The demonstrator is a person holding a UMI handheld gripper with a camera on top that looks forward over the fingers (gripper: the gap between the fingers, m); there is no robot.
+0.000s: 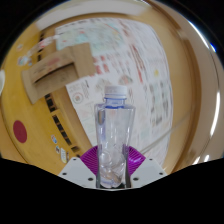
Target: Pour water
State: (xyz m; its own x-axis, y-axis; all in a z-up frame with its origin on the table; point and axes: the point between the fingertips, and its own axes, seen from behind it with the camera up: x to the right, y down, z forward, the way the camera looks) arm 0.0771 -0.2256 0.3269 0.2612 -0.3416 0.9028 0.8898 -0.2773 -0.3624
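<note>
Yellow wooden surface (30, 100), printed paper sheets (135, 65), cardboard piece (50, 72)

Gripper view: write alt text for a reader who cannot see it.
A clear plastic bottle with a white cap stands upright, clamped between the gripper fingers. Behind it lie printed paper sheets and a cardboard box.

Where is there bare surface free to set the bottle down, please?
The gripper is shut on the clear bottle, white cap on. Bare tan surface lies left of the bottle, bordered by the cardboard box and a pink round object. Beyond the bottle, printed sheets crowd the surface.
</note>
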